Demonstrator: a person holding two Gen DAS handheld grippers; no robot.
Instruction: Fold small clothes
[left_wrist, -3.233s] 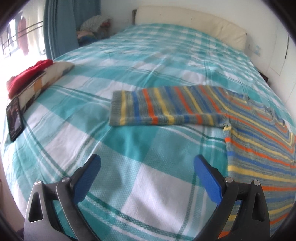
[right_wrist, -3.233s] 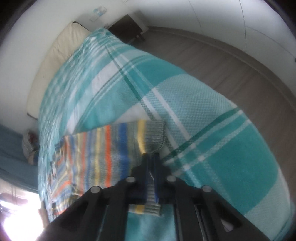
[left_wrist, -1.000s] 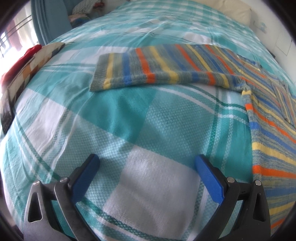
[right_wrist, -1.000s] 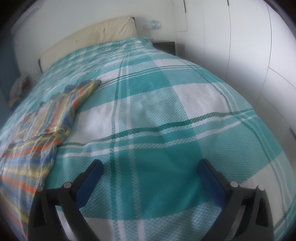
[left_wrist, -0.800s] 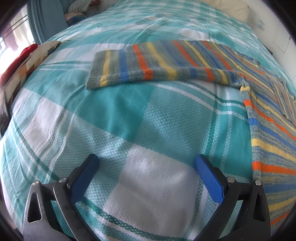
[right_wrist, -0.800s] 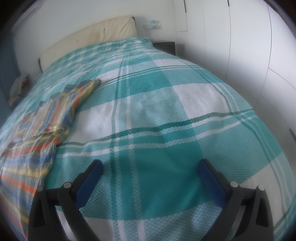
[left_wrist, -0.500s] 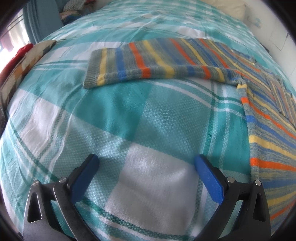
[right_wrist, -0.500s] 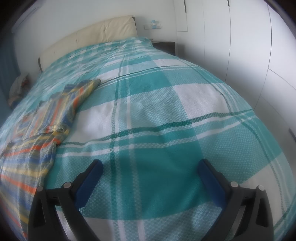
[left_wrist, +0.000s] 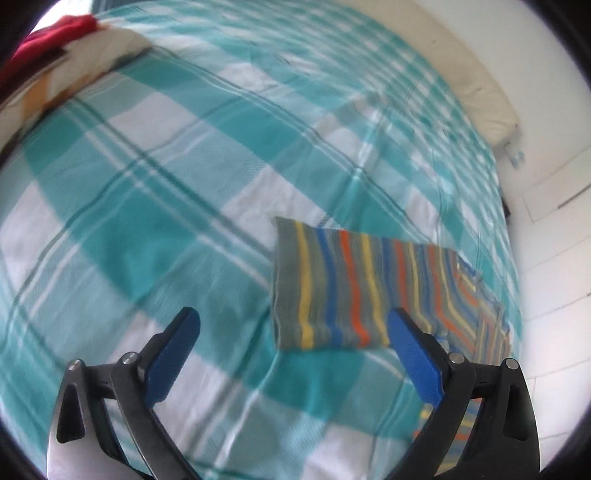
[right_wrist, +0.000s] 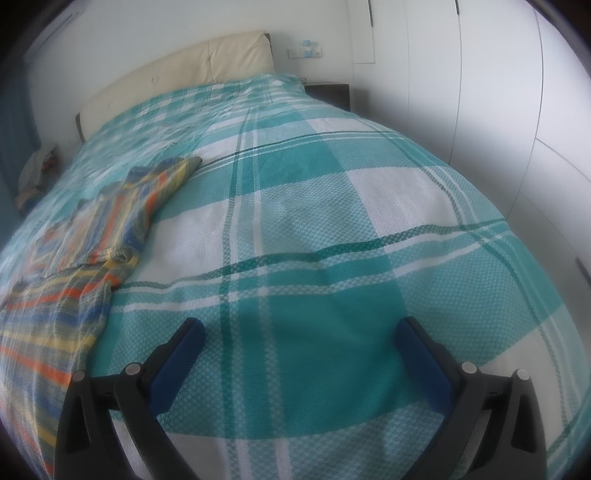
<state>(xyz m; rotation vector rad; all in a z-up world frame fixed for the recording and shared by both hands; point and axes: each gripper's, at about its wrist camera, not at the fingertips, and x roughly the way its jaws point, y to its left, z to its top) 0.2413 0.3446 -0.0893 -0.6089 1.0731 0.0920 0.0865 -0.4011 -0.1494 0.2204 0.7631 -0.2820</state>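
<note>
Left gripper (left_wrist: 293, 341) spread wide, nothing between its blue pads (left_wrist: 171, 356). Striped sweater (left_wrist: 354, 291) flat on the teal plaid bedspread (left_wrist: 147, 184) just ahead of the right-hand pad — one sleeve stretched toward the gap. Right gripper (right_wrist: 299, 350) likewise spread and empty, over bare bedspread — striped sweater well off to its left.

A bed (right_wrist: 332, 206) under a teal-and-white checked cover fills the room, its cream padded headboard (right_wrist: 177, 70) against a white wall (right_wrist: 147, 26); white cupboard doors (right_wrist: 498, 92) stand alongside in soft daylight
</note>
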